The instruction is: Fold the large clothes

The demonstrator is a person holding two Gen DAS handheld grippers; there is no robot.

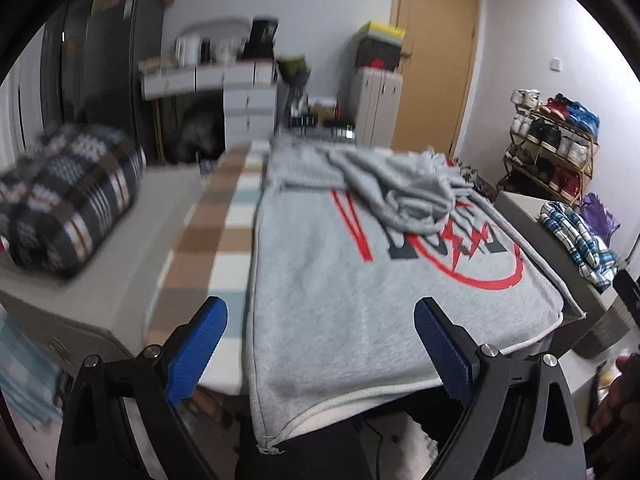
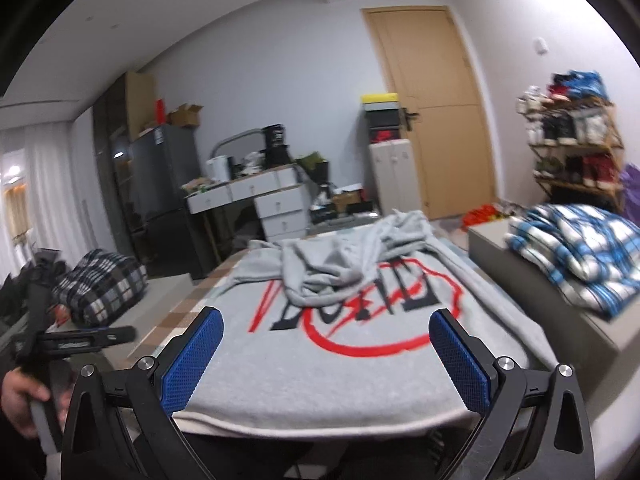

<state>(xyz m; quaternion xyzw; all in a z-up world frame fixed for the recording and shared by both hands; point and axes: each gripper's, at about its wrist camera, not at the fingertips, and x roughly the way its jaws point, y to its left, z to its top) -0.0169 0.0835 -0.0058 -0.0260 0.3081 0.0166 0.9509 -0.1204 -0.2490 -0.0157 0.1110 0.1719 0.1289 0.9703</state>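
A large grey sweatshirt (image 1: 340, 280) with a red and black print lies spread over the table, its hem hanging over the near edge. A bunched grey sleeve or hood (image 1: 404, 188) is heaped on its upper part. My left gripper (image 1: 320, 312) hovers open above the hem's left part, blue pads wide apart, holding nothing. The right wrist view shows the sweatshirt (image 2: 340, 360) from the near edge, the crumpled heap (image 2: 332, 268) on top. My right gripper (image 2: 326, 324) is open above the hem, empty. A hand holds the left gripper's handle (image 2: 76, 340) at the left.
A checked cloth (image 1: 208, 232) covers the table left of the sweatshirt. A dark plaid bundle (image 1: 68, 196) sits on a grey surface to the left. A blue plaid garment (image 2: 576, 256) lies on a grey box at the right. Drawers, a door and a shoe rack (image 1: 556, 144) stand behind.
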